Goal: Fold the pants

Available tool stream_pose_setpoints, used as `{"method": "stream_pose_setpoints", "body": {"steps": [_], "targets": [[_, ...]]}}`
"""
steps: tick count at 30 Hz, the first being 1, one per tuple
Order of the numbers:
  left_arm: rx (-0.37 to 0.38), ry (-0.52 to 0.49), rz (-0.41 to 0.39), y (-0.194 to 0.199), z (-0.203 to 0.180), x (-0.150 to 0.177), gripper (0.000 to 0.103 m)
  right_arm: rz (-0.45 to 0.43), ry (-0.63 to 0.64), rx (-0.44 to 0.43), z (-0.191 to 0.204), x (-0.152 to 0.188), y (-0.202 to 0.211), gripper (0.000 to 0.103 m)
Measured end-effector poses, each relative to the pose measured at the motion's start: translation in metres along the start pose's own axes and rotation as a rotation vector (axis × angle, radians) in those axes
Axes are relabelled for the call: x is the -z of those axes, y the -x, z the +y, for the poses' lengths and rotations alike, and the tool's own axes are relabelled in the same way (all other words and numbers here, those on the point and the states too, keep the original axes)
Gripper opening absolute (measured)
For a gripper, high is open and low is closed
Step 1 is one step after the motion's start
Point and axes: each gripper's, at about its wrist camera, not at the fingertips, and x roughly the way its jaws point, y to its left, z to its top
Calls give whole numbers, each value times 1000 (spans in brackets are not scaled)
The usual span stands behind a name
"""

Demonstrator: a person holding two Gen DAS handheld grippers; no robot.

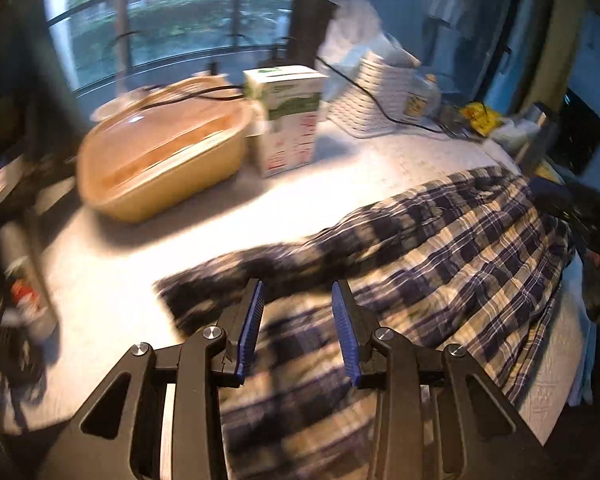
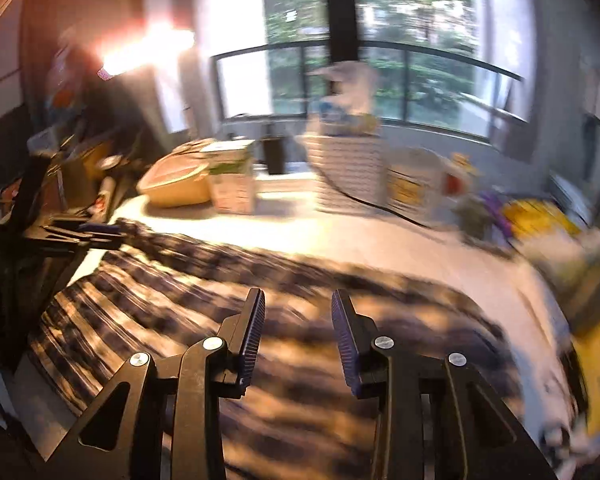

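While the white surface [image 1: 340, 168] is crowded along its far edge, its near part is left free, and that is where the plaid pants [image 1: 440, 248] lie spread, one layer seemingly doubled over another with a loose dark end trailing toward the left. Pushed back beside the window stand a tan lidded dish [image 1: 160, 160], a white basket [image 1: 376, 96] and a green-and-white carton [image 1: 288, 116], probably to give the cloth room. Above the fabric hover the left tongs [image 1: 298, 328] and the right tongs [image 2: 298, 334], both released, nothing between their blue pads, likely between grabs.
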Motion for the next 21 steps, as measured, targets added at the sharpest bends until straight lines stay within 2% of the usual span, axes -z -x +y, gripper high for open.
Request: {"method": "stream_pose_setpoints", "body": {"steps": [3, 5, 6, 9, 11, 12, 16, 19, 21], "targets": [[-18, -9, 56, -28, 4, -11, 35, 34, -1, -60, 20, -20, -37, 36], [-36, 27, 102, -49, 17, -14, 35, 97, -55, -139, 29, -28, -72, 36], [-49, 45, 116, -57, 22, -15, 35, 127, -79, -150, 32, -31, -89, 36], [-58, 56, 91, -59, 32, -19, 35, 249, -152, -142, 36, -31, -138, 36], [-91, 56, 82, -60, 39, -21, 35, 334, -158, -114, 39, -27, -162, 37], [-97, 59, 75, -61, 41, -21, 35, 303, -135, -98, 43, -32, -162, 37], [-169, 81, 63, -54, 51, -23, 35, 321, -114, -66, 48, -43, -171, 37], [-206, 93, 20, -30, 54, -23, 35, 303, -162, -50, 42, -50, -169, 37], [-194, 89, -27, -5, 47, -19, 35, 265, -167, -28, 39, -53, -151, 37]]}}
